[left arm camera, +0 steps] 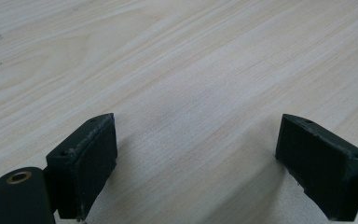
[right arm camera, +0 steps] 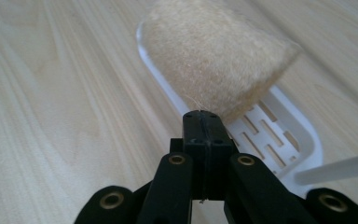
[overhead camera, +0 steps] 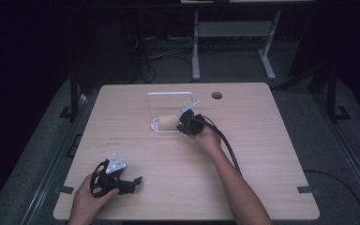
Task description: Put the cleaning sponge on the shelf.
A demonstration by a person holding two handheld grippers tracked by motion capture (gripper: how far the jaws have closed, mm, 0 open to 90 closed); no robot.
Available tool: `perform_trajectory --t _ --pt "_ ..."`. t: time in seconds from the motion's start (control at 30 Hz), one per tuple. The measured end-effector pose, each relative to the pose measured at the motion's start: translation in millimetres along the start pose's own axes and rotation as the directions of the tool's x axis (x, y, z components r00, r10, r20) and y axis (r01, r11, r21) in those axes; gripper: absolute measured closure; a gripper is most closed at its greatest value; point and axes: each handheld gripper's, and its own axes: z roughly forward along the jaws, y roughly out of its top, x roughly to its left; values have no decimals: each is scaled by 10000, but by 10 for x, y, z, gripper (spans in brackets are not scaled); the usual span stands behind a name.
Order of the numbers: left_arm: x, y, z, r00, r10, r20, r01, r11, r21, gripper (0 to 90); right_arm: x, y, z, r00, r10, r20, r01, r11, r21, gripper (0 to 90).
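A beige fuzzy cloth (overhead camera: 165, 122) lies arched over the near end of a white slotted tray (overhead camera: 168, 94) in the middle of the wooden table. My right gripper (overhead camera: 183, 123) is at the cloth's right edge. In the right gripper view its jaws (right arm camera: 203, 116) are pressed together on the near edge of the cloth (right arm camera: 214, 51), above the tray's slotted floor (right arm camera: 279, 137). My left gripper (overhead camera: 133, 182) rests at the table's front left in a hand. In the left gripper view its pads (left arm camera: 86, 154) stand wide apart, the gripper (left arm camera: 196, 140) open over bare wood.
A round cable hole (overhead camera: 217, 95) sits near the table's far edge, right of the tray. The right gripper's black cable (overhead camera: 229, 146) trails back along the forearm. White desk legs (overhead camera: 195, 47) stand on the floor behind the table.
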Motion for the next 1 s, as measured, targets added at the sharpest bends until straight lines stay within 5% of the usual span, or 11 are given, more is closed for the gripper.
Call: perform_trajectory --t 0.47,0.53,0.57,0.77,1.0 --pt "4 1 -1 10000 38 4 -38 10000 7 119 33 -52 -215 9995 206 -253 -218 9984 -517 852" --pt "4 1 -1 10000 36 8 -36 10000 9 118 27 -74 -257 9983 423 -396 -450 9966 -692 766" --pt "5 3 -1 10000 44 0 -44 10000 32 118 36 -98 -299 9980 507 -391 -534 9960 -722 656" --pt "2 5 3 10000 12 -28 -12 10000 3 119 56 -215 -449 9991 425 -36 -426 9966 -704 412" --pt "3 5 3 10000 29 -22 -29 10000 19 119 67 -338 -602 9981 578 210 -563 9963 -649 300"
